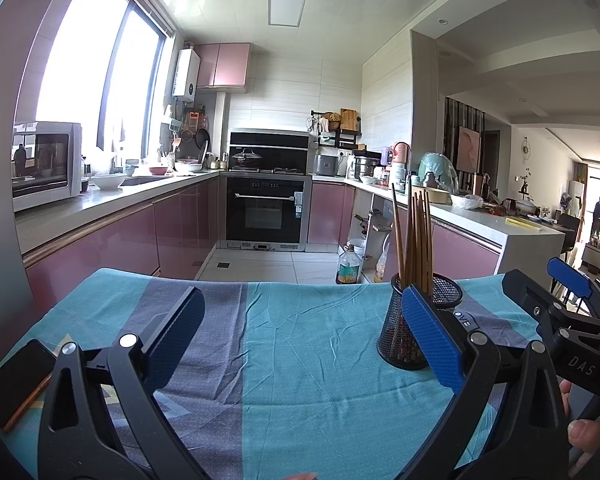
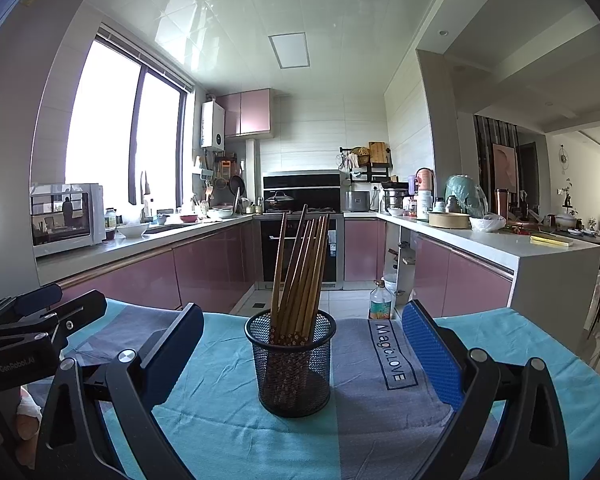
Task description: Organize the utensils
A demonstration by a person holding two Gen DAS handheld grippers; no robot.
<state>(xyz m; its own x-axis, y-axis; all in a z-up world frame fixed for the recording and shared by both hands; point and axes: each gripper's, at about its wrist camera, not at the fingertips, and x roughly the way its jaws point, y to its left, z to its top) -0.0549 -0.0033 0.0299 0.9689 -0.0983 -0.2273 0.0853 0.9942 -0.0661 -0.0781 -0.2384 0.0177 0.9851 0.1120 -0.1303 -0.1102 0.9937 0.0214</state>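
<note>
- The right claw (image 2: 300,354) is gaping wide, pinching nothing; the mesh cup (image 2: 291,364) is standing between its fingers, touching neither, with brown chopsticks (image 2: 300,268) leaning inside.
- The left claw (image 1: 304,332) is also spreading wide over bare teal cloth (image 1: 300,360); the cup is sitting just behind its right finger.
- A dark phone (image 1: 14,384) is lying beside its left finger.
- "Magic.LOVE" is reading along the cloth; "GenRobot.AI" is marking the left claw's body.
</note>
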